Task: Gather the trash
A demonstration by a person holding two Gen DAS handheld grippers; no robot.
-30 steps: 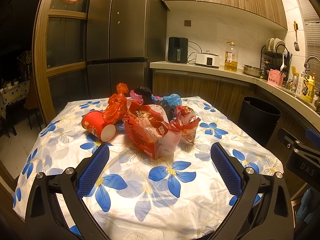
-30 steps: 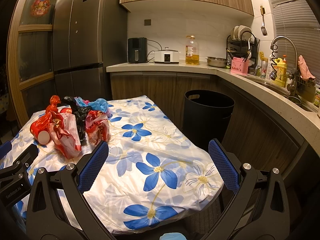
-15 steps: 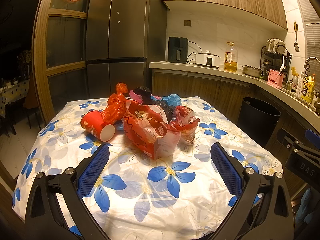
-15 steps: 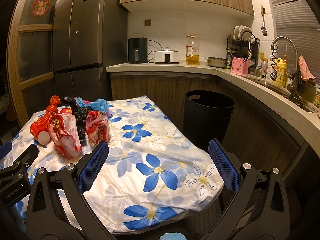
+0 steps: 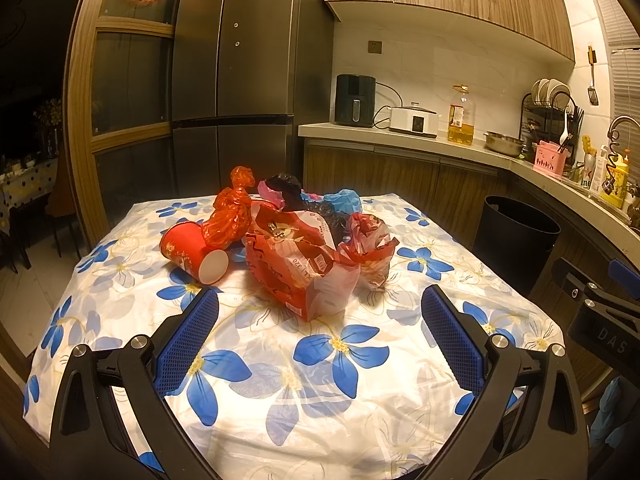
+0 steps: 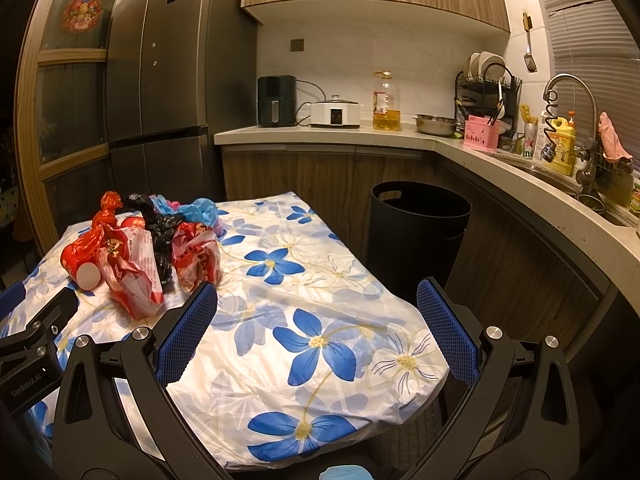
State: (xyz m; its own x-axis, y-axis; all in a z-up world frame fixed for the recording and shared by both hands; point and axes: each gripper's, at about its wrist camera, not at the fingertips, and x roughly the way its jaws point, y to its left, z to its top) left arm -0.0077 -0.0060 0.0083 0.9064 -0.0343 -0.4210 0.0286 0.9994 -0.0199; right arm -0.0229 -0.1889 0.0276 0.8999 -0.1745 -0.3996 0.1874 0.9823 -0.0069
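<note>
The trash sits in a heap near the middle of the table (image 5: 120, 320), on the flower cloth, w/ nothing picked up yet. The left gripper (image 5: 320, 320) is spread wide & holds nothing; it points right at the heap from the near side. The right gripper (image 6: 316, 320) is spread wide too, empty, off to the side of the heap, aimed more at the black bin (image 6: 416, 224) by the counter. In front is a big red snack bag (image 5: 296, 272), crinkly & prob. very light, so it will squash and may slip; best to pinch its top folded edge. Just beside it lies a smaller red wrapper (image 5: 370, 248), soft & light too. A red paper cup (image 5: 192, 250) lies on its side, open end toward us; it is thin & dents easy, so grab the rim gently. An orange knotted bag (image 5: 230, 216) touches the cup; the knot on top looks like a good handle. Black, pink & blue bags are behind, partly hidden.
</note>
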